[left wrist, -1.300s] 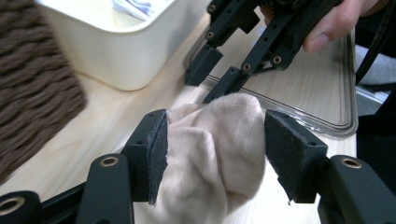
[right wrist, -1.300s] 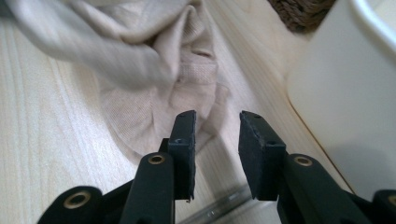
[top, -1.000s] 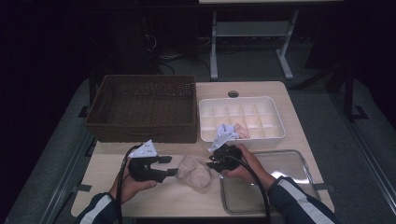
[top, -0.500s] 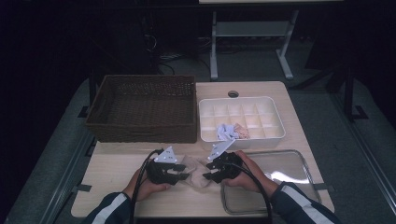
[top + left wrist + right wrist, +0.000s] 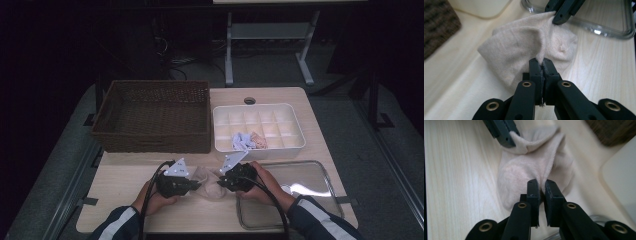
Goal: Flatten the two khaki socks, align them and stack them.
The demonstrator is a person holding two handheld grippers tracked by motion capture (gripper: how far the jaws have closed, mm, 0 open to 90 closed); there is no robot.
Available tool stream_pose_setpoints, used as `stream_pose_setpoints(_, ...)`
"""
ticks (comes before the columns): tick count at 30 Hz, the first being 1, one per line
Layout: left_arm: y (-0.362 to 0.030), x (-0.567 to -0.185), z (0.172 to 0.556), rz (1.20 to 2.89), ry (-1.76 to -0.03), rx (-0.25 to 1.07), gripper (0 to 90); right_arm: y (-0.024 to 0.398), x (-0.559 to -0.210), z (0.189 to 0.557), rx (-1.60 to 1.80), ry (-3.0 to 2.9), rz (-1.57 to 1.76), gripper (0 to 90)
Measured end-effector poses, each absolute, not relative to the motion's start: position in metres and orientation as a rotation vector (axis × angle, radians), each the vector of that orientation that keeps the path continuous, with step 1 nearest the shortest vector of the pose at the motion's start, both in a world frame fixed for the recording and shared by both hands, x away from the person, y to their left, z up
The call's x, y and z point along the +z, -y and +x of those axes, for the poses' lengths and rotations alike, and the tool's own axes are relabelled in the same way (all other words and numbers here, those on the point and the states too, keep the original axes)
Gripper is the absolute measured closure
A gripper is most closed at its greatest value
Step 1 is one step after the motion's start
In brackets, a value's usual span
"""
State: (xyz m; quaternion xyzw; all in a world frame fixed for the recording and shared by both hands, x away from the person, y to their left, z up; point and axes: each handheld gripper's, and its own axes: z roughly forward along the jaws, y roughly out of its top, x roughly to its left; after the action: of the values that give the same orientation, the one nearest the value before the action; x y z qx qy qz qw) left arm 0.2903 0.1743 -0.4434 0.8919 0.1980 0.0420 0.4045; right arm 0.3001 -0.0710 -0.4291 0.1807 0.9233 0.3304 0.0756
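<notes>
A beige sock (image 5: 207,177) lies bunched on the wooden table near its front edge, between my two grippers. My left gripper (image 5: 197,184) holds its left side; in the left gripper view the jaws (image 5: 543,63) have just closed and pinch a fold of the sock (image 5: 519,45). My right gripper (image 5: 222,181) holds the opposite side. Its jaws (image 5: 540,185) have just been closing, and the sock (image 5: 529,165) runs in between them. The left gripper view shows the right gripper (image 5: 557,17) clamped on the sock's far edge.
A brown wicker basket (image 5: 155,115) stands at the back left. A white compartment tray (image 5: 300,135) at the back right holds a blue and a pink sock (image 5: 242,141). A clear shallow tray (image 5: 330,190) lies right of my right hand.
My left hand has moved right up to the sock. Both grippers have closed on it, and the sock has bunched up between them.
</notes>
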Motion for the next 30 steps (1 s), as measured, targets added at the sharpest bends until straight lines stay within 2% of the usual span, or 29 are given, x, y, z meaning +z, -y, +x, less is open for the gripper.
stream_pose_setpoints(5, -0.178, -0.436, 0.290, 2.201, -0.483, 0.107, 88.0, 0.067, -0.415, 0.305, 1.025, -2.718, 0.539, 83.5)
stream_pose_setpoints(10, -0.174, -0.436, 0.292, 2.173, -0.476, 0.082, 88.4, 0.056, -0.432, 0.319, 0.912, -2.733, 0.552, 83.2)
stream_pose_setpoints(19, -0.141, -0.437, 0.303, 2.160, -0.410, 0.047, 88.2, 0.056, -0.445, 0.328, 0.853, -2.753, 0.631, 81.7)
stream_pose_setpoints(25, -0.126, -0.456, 0.305, 2.258, -0.398, 0.047, 79.6, 0.060, -0.445, 0.331, 0.882, -2.751, 0.658, 74.0)
stream_pose_setpoints(28, -0.125, -0.462, 0.305, 2.258, -0.412, 0.034, 74.9, 0.065, -0.442, 0.331, 0.874, -2.739, 0.674, 65.6)
stream_pose_setpoints(30, -0.125, -0.461, 0.304, 2.253, -0.413, 0.031, 74.0, 0.071, -0.439, 0.331, 0.880, -2.726, 0.681, 65.2)
